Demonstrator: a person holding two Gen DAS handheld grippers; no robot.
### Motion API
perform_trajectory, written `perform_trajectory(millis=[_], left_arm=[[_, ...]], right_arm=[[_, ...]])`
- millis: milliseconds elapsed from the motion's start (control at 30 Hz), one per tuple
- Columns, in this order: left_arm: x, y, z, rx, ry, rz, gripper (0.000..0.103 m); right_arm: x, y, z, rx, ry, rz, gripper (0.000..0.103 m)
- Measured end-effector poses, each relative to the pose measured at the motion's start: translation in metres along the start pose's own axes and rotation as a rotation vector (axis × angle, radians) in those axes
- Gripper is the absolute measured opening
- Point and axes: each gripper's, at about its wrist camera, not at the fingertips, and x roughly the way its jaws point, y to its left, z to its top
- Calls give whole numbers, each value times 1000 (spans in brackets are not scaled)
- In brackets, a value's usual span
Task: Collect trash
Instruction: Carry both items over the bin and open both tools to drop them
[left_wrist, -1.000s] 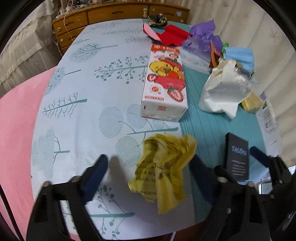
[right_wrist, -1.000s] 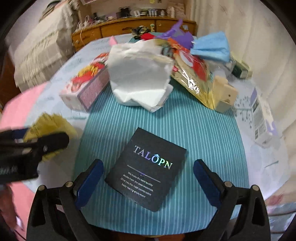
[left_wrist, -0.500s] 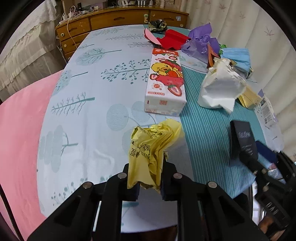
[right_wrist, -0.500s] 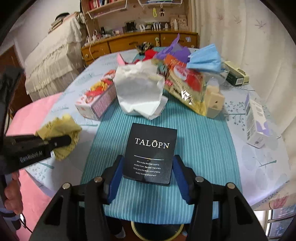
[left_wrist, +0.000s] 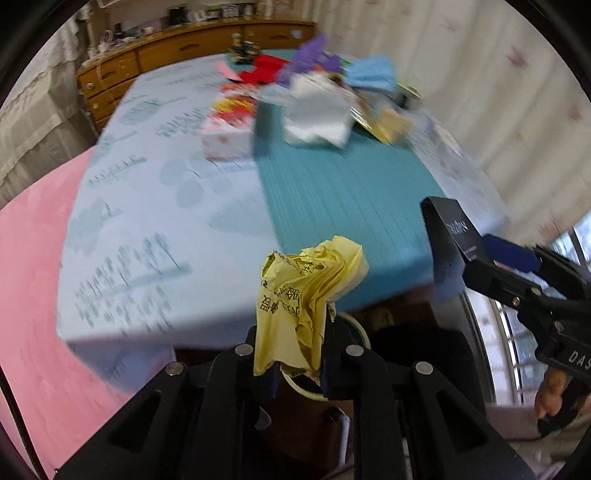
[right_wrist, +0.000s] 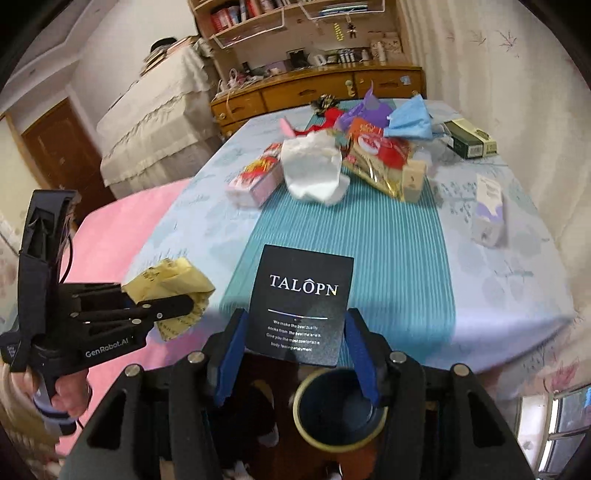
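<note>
Left gripper: jaws nearly closed, a crumpled yellow wrapper clamped between them, held off the near table edge; right gripper: jaws half apart, a black card printed TALOPN pinched by its side edges; a round bin is seen below; remaining litter is piled on the far table.
</note>
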Motion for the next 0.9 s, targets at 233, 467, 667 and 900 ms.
perform_trajectory(millis=[233, 467, 667, 900], left_arm=[[17, -45, -54, 90, 95, -28, 14], [69, -62, -79, 118, 188, -42, 15], [128, -73, -94, 172, 235, 28, 15], [187, -78, -109, 132, 286, 66, 16]], right_arm=[[-7, -14, -53, 13, 103, 3, 55], [48, -49, -102, 87, 264, -6, 57], [107, -82, -137, 175, 362, -32, 58], [153, -108, -167, 269, 418, -18, 61]])
